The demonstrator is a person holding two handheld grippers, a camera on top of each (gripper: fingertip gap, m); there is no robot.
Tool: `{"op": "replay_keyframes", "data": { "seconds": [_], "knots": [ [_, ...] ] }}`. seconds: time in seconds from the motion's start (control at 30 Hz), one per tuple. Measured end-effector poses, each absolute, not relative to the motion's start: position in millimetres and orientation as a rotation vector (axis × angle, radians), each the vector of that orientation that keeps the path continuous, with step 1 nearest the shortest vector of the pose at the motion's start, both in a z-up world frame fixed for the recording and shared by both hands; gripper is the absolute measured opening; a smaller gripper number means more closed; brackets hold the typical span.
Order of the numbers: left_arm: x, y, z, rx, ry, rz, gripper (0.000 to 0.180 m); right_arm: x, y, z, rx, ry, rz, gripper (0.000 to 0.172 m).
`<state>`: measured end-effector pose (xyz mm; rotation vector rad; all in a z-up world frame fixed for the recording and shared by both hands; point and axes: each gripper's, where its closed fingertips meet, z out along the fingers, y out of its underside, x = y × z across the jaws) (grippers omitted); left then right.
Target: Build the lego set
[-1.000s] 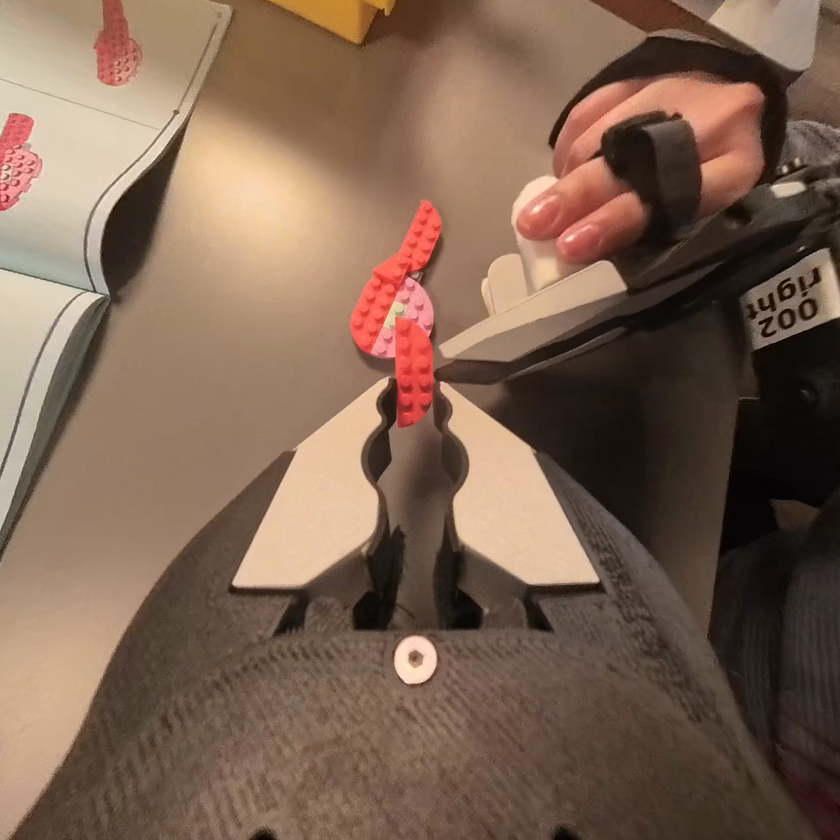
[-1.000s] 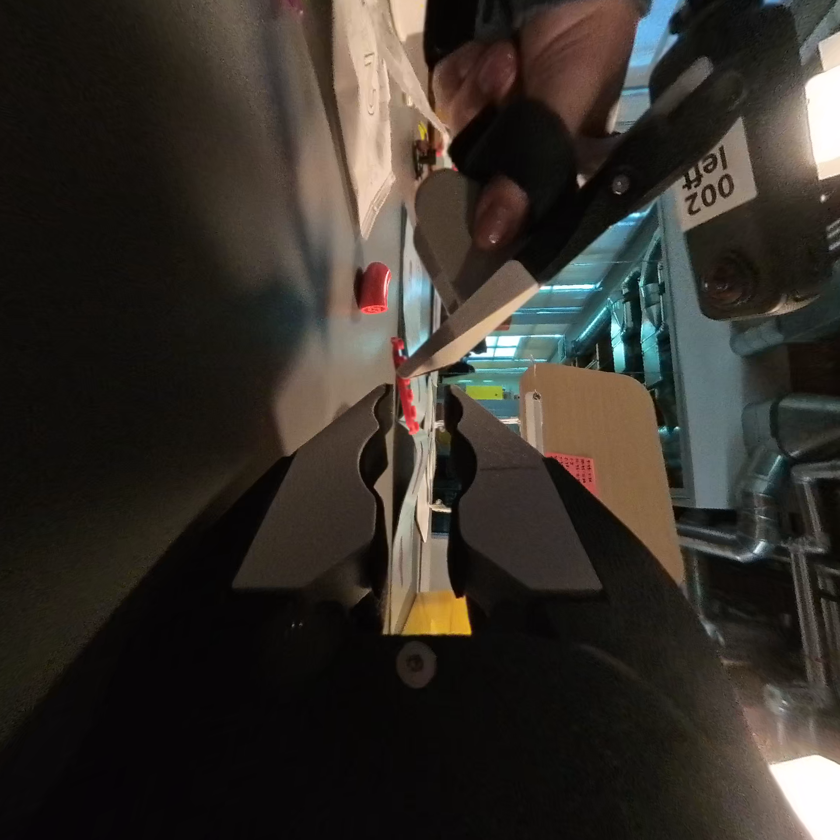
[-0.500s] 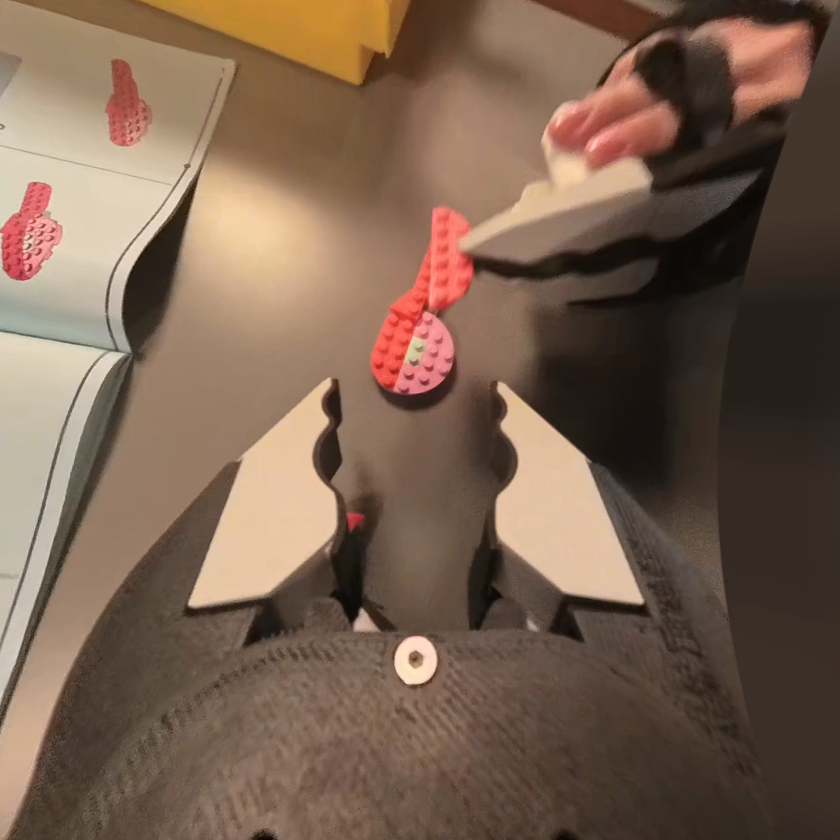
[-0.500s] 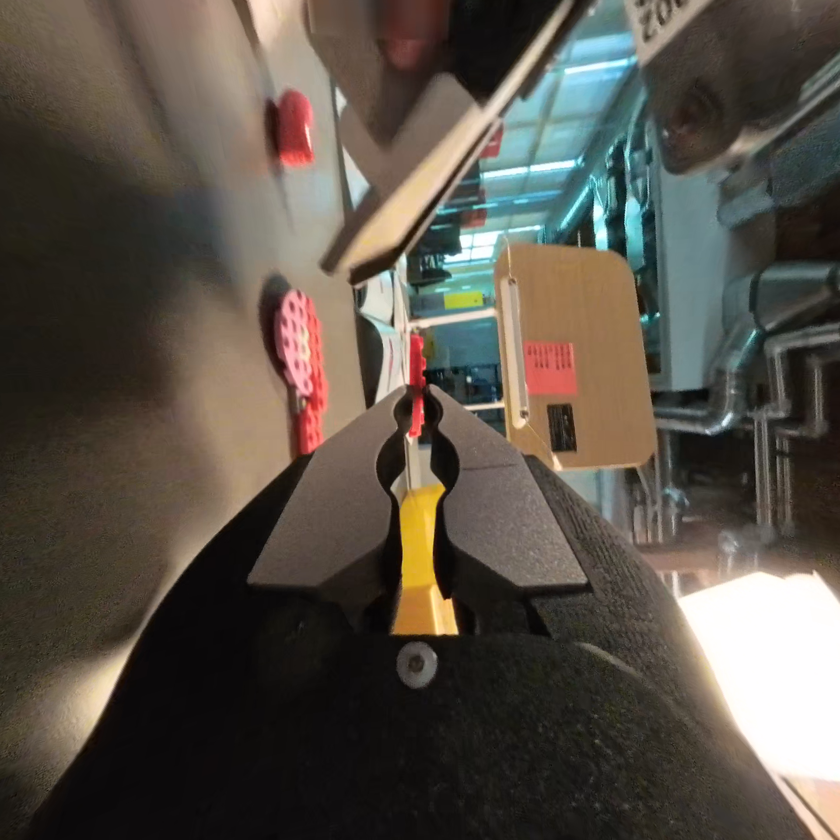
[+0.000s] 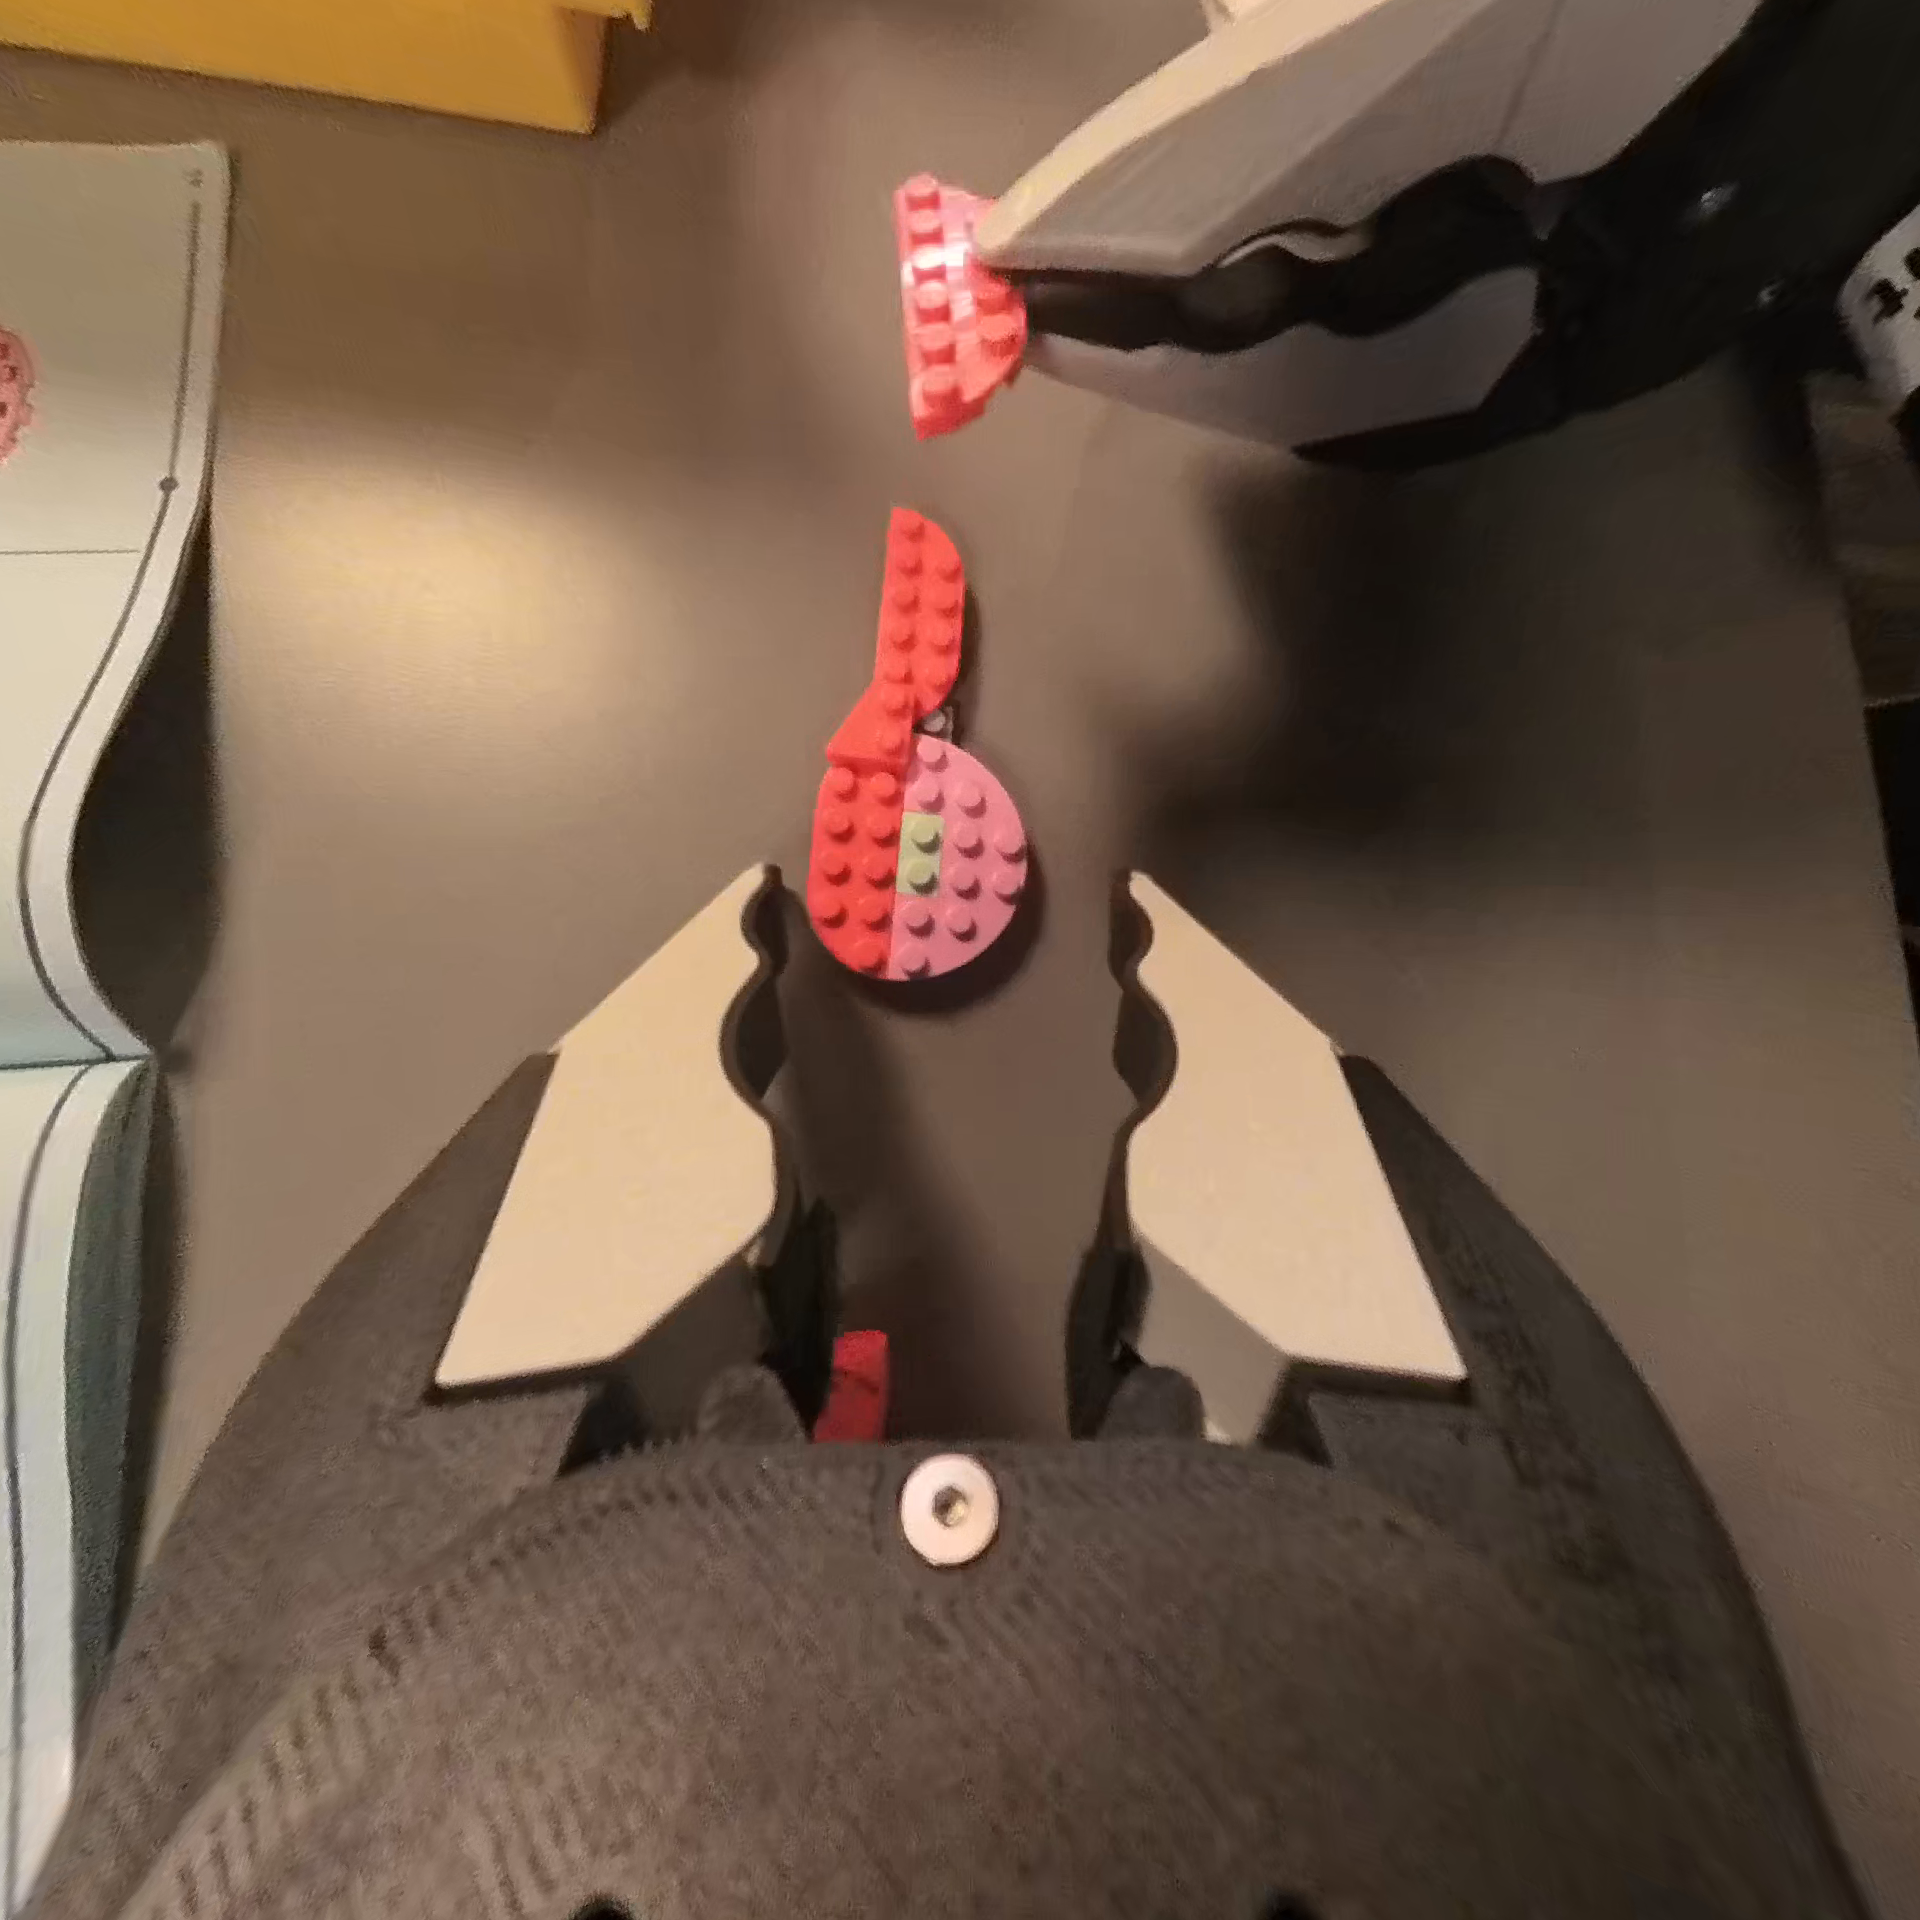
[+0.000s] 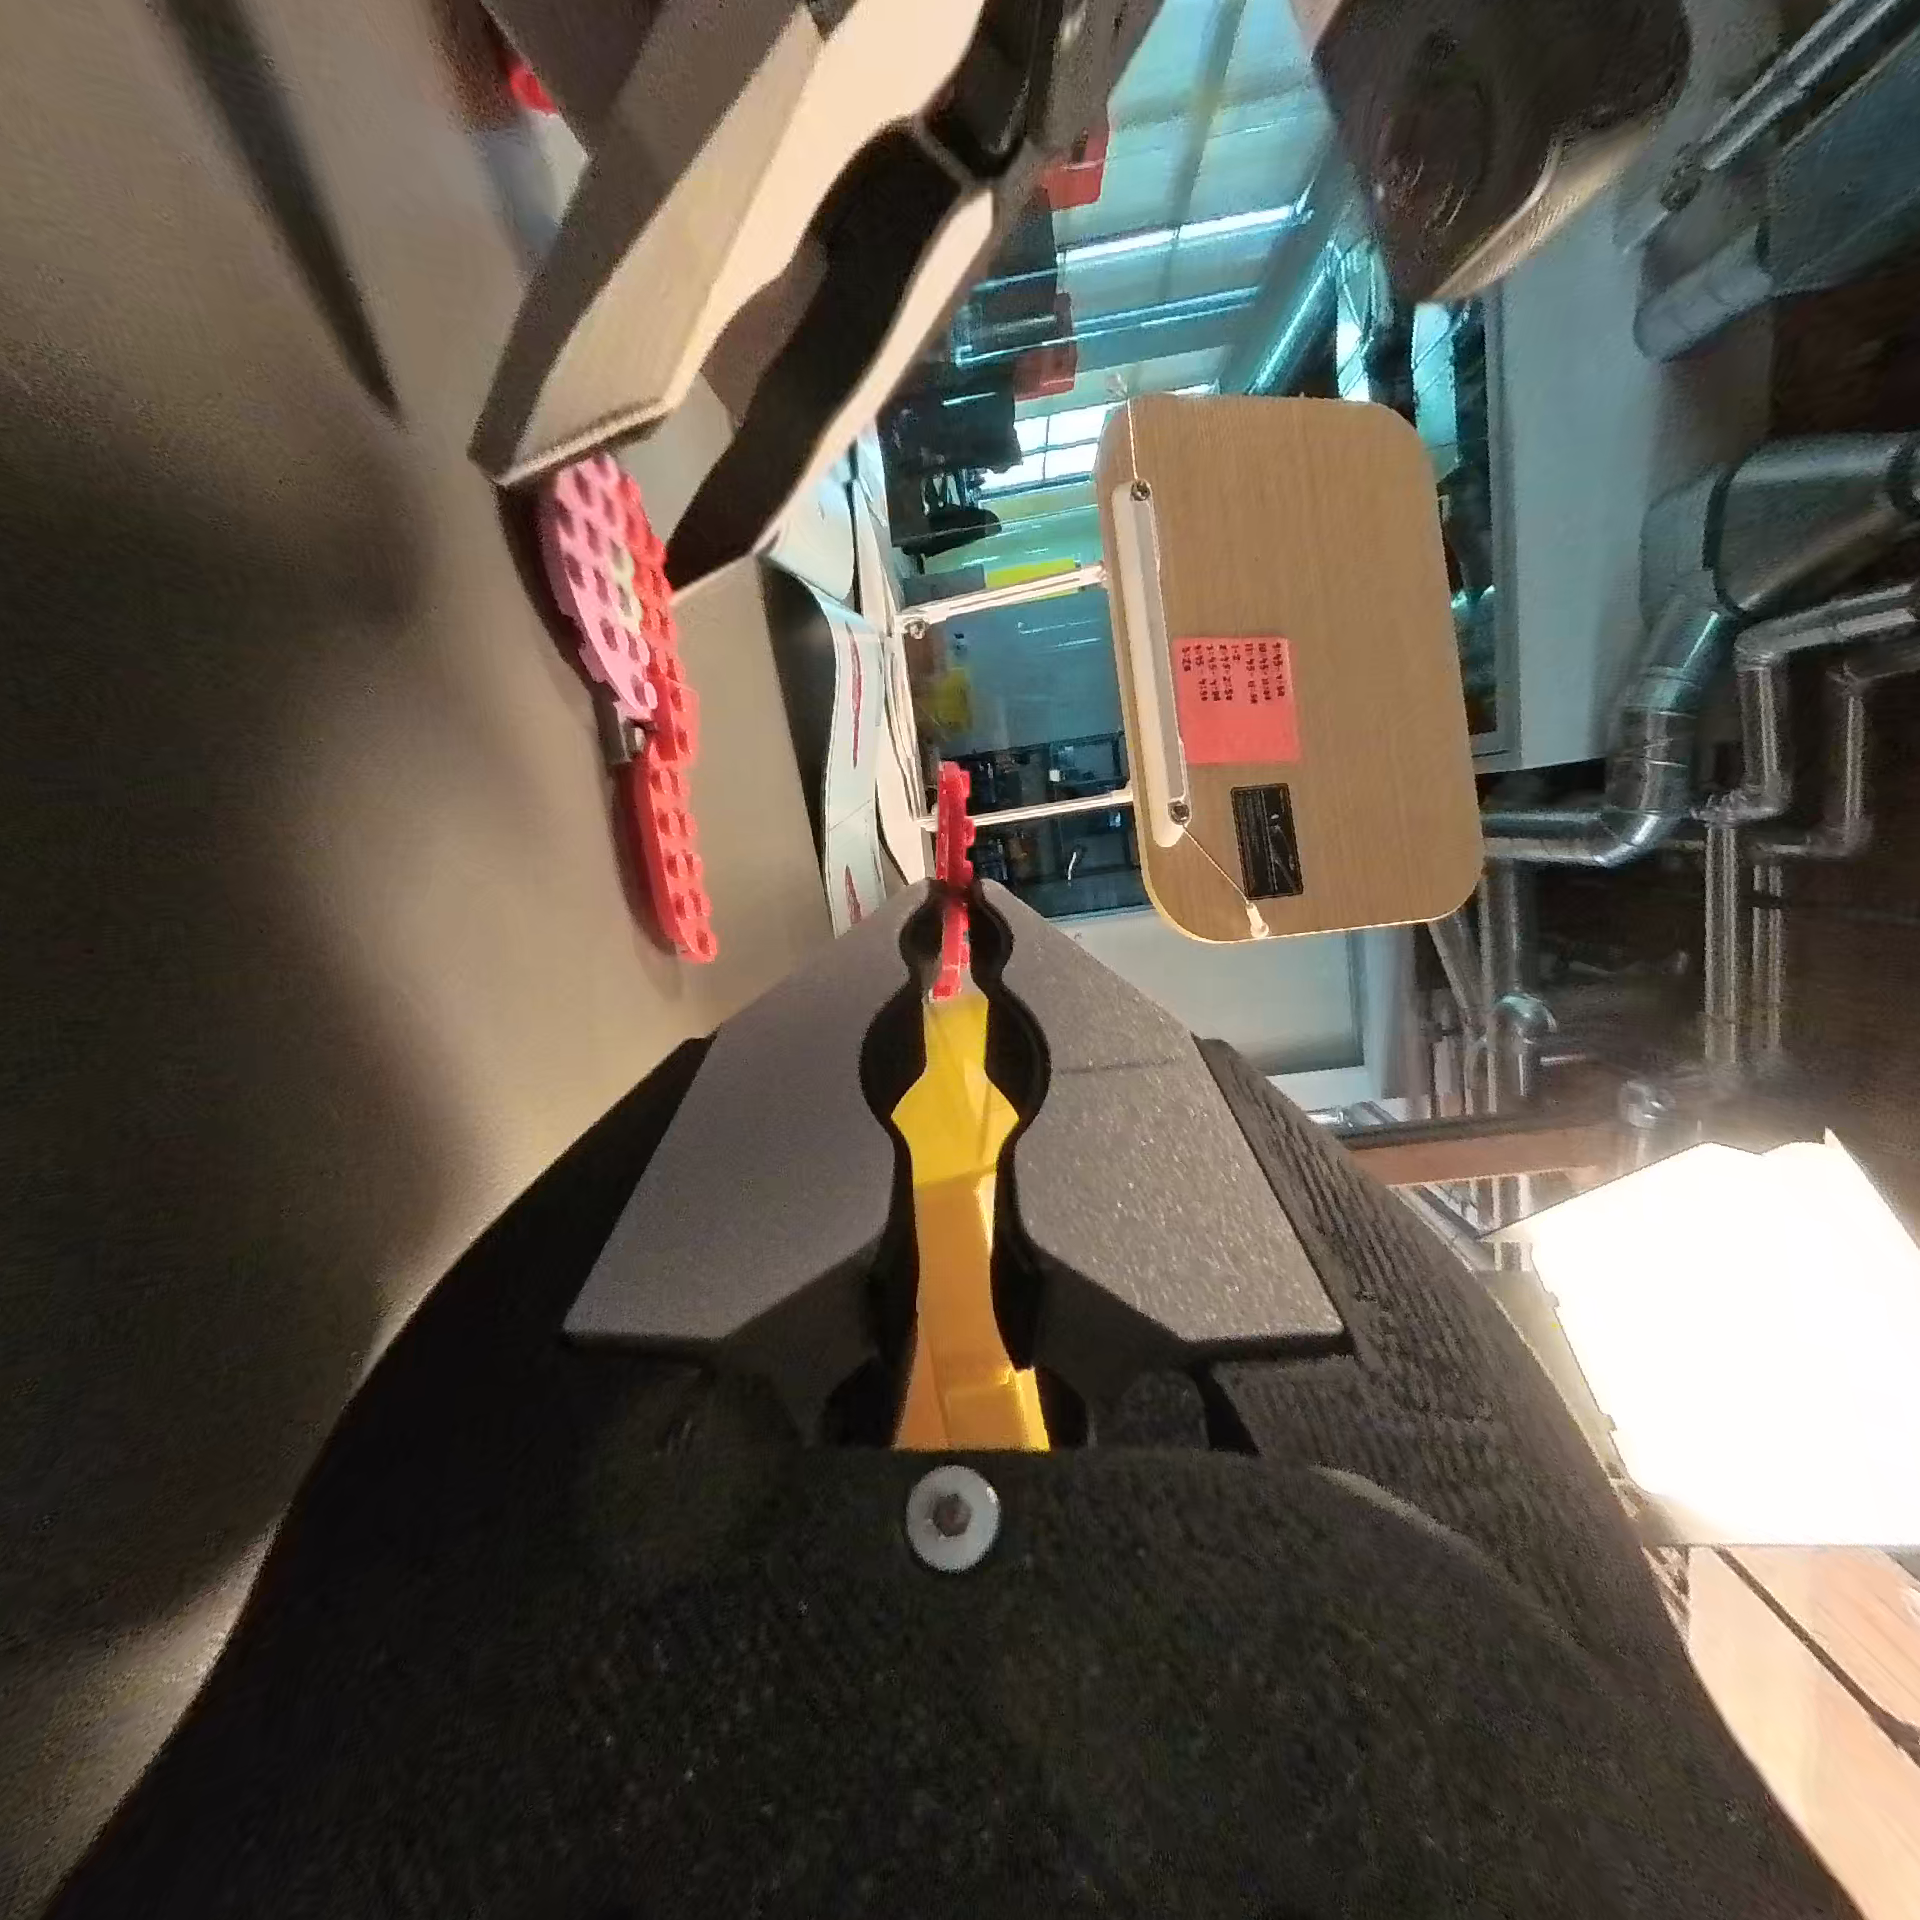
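The grey-brown table (image 5: 416, 623) takes up most of the left wrist view. On its left edge lies an open instruction booklet (image 5: 94, 582) with curling pages, and a yellow box (image 5: 312, 52) sits at the far left. Near the middle of the table lies a flat brick build (image 5: 920, 821): a round plate, half red and half pink with a small green piece in the centre, plus a long red curved plate running away from it. The left tongs (image 5: 945, 894) are spread wide, hovering with the round end of the build between the tips, neither pad touching it. Farther off to the right, the right tongs (image 6: 951, 904) are clenched on a small red studded plate (image 5: 956, 301), held up off the table, well apart from the build. A tiny red piece (image 5: 857, 1382) peeks out deep between the left tongs.
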<state>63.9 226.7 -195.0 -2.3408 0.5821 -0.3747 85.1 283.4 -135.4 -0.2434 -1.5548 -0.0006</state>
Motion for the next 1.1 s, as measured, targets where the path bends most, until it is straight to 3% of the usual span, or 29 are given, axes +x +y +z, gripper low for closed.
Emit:
{"op": "replay_keyframes", "data": {
  "seconds": [0.4,0.87,0.97,1.1],
  "knots": [
    [65.9,233.3,-198.1,-2.303,0.569,-0.254,0.052,84.0,280.8,-139.3,-0.225,-1.571,-0.015,0.002],
    [66.9,232.9,-197.9,-2.255,0.579,-0.276,0.057,81.0,280.3,-144.3,-0.224,-1.587,-0.027,0.002],
    [65.8,232.7,-197.3,-2.254,0.570,-0.277,0.042,81.3,280.0,-144.3,-0.223,-1.585,-0.028,0.002],
    [65.4,232.3,-197.3,-2.251,0.563,-0.275,0.041,81.4,279.8,-145.2,-0.222,-1.588,-0.028,0.002]
  ]
}}
